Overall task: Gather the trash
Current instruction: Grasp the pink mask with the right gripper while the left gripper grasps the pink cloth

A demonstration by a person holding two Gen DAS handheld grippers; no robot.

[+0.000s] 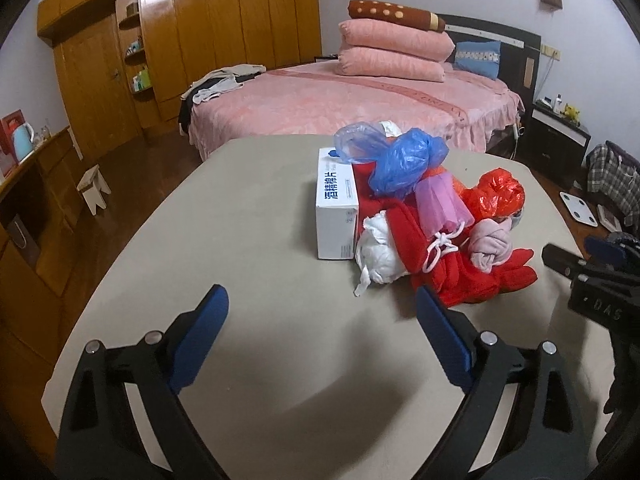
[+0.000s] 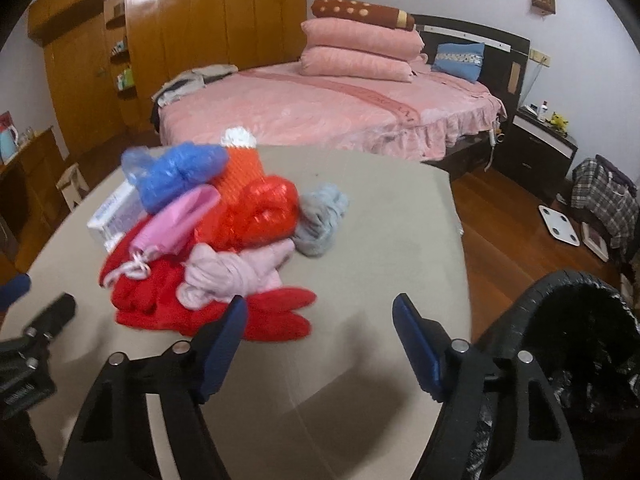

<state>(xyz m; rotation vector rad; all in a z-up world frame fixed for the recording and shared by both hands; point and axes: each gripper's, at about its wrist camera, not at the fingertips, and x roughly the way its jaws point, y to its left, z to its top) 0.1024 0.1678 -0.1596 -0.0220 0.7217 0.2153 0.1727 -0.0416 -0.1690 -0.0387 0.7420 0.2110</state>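
A pile lies on the beige table point(image 1: 248, 240): a white box point(image 1: 336, 216), a blue plastic bag point(image 1: 400, 156), a red plastic bag point(image 1: 498, 196), a pink pouch point(image 1: 440, 204), a white crumpled bag point(image 1: 378, 256), red gloves point(image 1: 480, 276) and a pale pink cloth point(image 1: 490, 246). My left gripper point(image 1: 322, 312) is open and empty, just in front of the pile. My right gripper point(image 2: 318, 320) is open and empty, in front of the red gloves point(image 2: 280, 316). The right wrist view shows the blue bag point(image 2: 176, 172), the red bag point(image 2: 256, 212) and a grey cloth point(image 2: 320, 220).
A black bin point(image 2: 568, 328) lined with a black bag stands at the table's right edge. Behind the table are a pink bed point(image 1: 340, 100), wooden wardrobes point(image 1: 220, 28), a nightstand point(image 1: 560, 128) and a small stool point(image 1: 94, 186). A scale point(image 2: 558, 224) lies on the floor.
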